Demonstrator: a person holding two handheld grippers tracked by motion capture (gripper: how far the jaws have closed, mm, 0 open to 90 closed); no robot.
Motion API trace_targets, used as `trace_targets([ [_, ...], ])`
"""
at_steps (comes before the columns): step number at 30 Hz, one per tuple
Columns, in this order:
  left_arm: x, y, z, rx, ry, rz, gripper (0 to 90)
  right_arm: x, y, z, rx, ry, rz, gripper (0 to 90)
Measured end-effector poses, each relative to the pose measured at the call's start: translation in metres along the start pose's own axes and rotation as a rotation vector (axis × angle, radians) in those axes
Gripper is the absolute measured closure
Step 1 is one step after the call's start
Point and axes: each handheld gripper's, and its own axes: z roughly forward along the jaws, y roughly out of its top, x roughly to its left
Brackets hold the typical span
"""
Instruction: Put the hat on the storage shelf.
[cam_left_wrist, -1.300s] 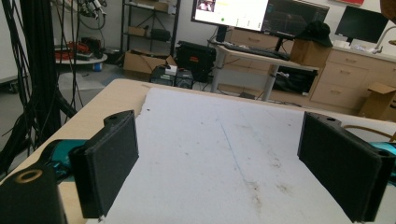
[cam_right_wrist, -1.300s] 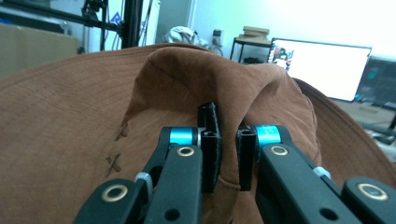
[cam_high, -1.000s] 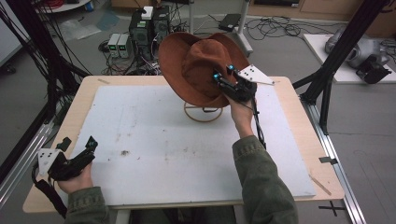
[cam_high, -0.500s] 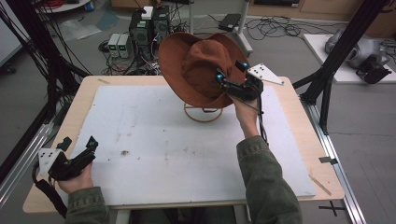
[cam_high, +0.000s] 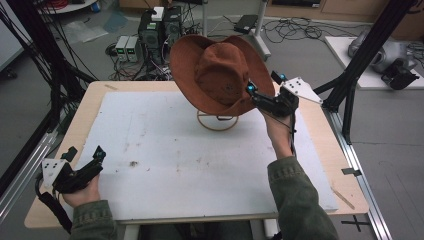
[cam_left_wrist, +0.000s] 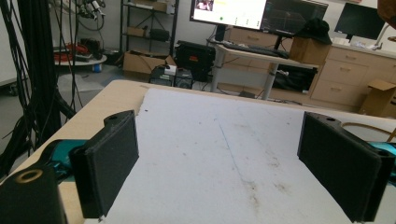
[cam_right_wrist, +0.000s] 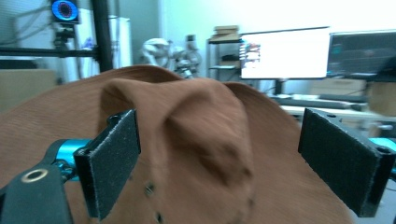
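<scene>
Two tools appear. Our right tool (cam_high: 265, 90) has just opened, its jaws now wide apart, clear of the hat (cam_high: 220, 75) and drawn slightly back from the brim it gripped before. The hat sits tilted on its stand (cam_high: 217, 121). Our left tool (cam_high: 82, 162), jaws apart, rests unmoved on the desk (cam_high: 90, 100).

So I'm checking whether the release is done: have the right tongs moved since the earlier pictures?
Yes. The right tongs have drawn back rightward off the hat, away from the wooden stand ring, their jaws having just opened.
</scene>
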Motion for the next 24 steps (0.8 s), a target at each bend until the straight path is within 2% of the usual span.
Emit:
trace_targets([
  [8,-0.002,0.001,0.000,-0.002,-0.005,0.002,12.7,-0.003,-0.015,-0.030,-0.021,-0.092,-0.029,12.3],
  [11,-0.003,0.000,0.001,0.001,-0.008,0.006,12.7,-0.002,-0.019,-0.037,-0.020,-0.103,-0.042,12.4],
  [14,-0.003,0.000,0.002,0.003,-0.009,0.007,12.7,-0.002,-0.020,-0.042,0.014,-0.113,-0.033,12.3],
  [17,-0.002,0.000,0.002,-0.002,-0.008,0.003,12.7,0.000,-0.020,-0.052,0.003,-0.118,-0.040,12.3],
  [19,-0.002,0.000,0.002,0.000,-0.007,0.003,12.7,-0.001,-0.022,-0.060,0.018,-0.119,-0.041,12.3],
  [24,-0.003,0.001,0.001,-0.004,-0.009,0.004,12.7,-0.008,-0.032,-0.082,0.045,-0.148,-0.006,12.3],
])
